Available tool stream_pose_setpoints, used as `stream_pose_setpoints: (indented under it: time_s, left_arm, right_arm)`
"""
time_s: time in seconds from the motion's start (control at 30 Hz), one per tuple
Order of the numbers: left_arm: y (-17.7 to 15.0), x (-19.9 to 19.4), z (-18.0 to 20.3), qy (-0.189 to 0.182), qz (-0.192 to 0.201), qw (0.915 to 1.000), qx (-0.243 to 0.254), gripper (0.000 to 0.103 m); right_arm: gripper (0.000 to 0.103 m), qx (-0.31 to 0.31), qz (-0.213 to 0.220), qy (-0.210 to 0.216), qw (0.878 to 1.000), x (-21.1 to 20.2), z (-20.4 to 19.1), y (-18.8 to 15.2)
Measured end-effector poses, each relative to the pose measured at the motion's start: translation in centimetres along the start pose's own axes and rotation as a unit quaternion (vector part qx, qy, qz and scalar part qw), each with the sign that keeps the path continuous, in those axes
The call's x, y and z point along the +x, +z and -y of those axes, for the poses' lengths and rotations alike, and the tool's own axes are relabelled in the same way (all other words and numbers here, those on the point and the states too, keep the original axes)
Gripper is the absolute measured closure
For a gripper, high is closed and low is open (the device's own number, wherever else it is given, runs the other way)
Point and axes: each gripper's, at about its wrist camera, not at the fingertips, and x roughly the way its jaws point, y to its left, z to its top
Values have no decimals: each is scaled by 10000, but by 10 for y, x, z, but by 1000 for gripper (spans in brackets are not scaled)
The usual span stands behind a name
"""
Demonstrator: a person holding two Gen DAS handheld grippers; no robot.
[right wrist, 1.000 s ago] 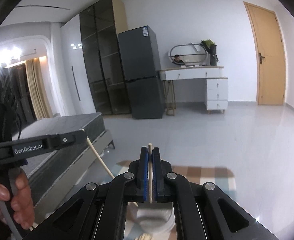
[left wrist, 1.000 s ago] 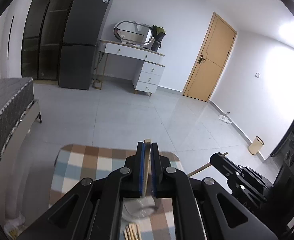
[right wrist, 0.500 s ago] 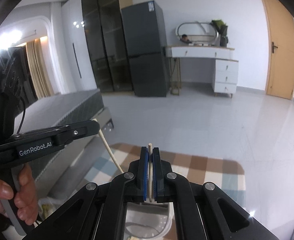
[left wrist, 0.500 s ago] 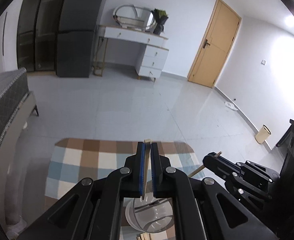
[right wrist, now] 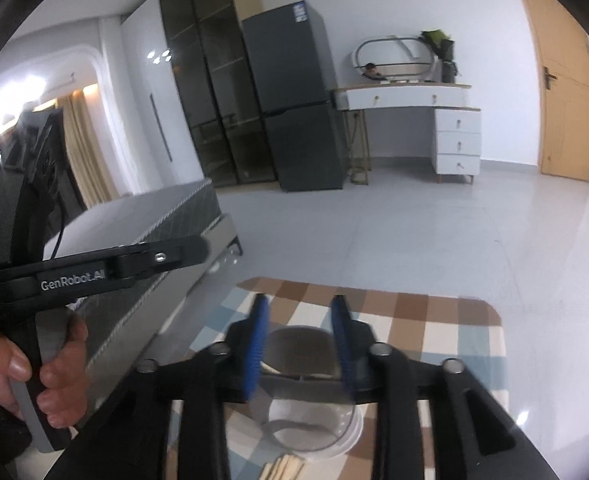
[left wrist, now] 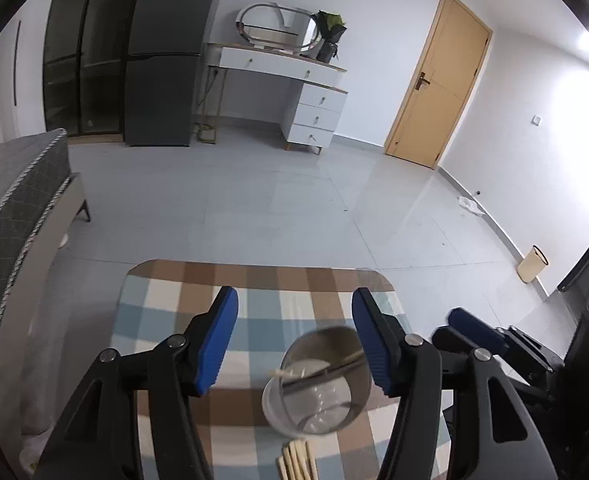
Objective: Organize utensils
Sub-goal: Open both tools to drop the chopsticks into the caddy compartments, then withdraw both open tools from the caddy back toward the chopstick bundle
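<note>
A shiny metal cup (left wrist: 322, 396) stands on the checked tablecloth (left wrist: 166, 312). A pale chopstick (left wrist: 314, 365) lies tilted across the cup's mouth and is free of any grip. More chopsticks (left wrist: 294, 460) lie bundled on the cloth at the near edge. My left gripper (left wrist: 293, 296) hangs over the cup, its jaws opening with nothing between the blue pads. In the right wrist view my right gripper (right wrist: 299, 302) is above the same cup (right wrist: 306, 412). Its jaws are opening too, and nothing is between them. The right gripper (left wrist: 474, 332) also shows beside the cup.
A person's hand (right wrist: 54, 380) holds the left gripper's handle (right wrist: 94, 272). A grey bed (left wrist: 14, 200) runs along the table's left side. Farther off stand a dark fridge (left wrist: 162, 60), a white dresser (left wrist: 306, 92), a wooden door (left wrist: 434, 80) and a small bin (left wrist: 532, 264).
Each gripper was shut on a chopstick; both jaws have since spread and the sticks have left them, one now lying in the cup. Both hands sank toward the cup.
</note>
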Motion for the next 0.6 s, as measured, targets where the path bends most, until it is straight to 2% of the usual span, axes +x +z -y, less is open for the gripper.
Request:
stream_pose_setpoints:
  time_s: [0.2, 0.37, 0.43, 0.6]
  left_arm:
    - [-12, -45, 1, 208, 278, 9993, -161, 31]
    - [-29, -77, 9, 326, 444, 9984, -149, 30]
    - [-36, -86, 13, 390, 512, 9978, -124, 29]
    - [-55, -107, 22, 459, 704, 9964, -103, 19]
  right_arm:
    - [53, 231, 236, -216, 9992, -45, -3, -14]
    - [46, 459, 430, -312, 9975, -81, -9, -30]
    - [39, 475, 504, -357, 9970, -93, -13, -35]
    - [26, 558, 756, -401, 9948, -120, -26, -47]
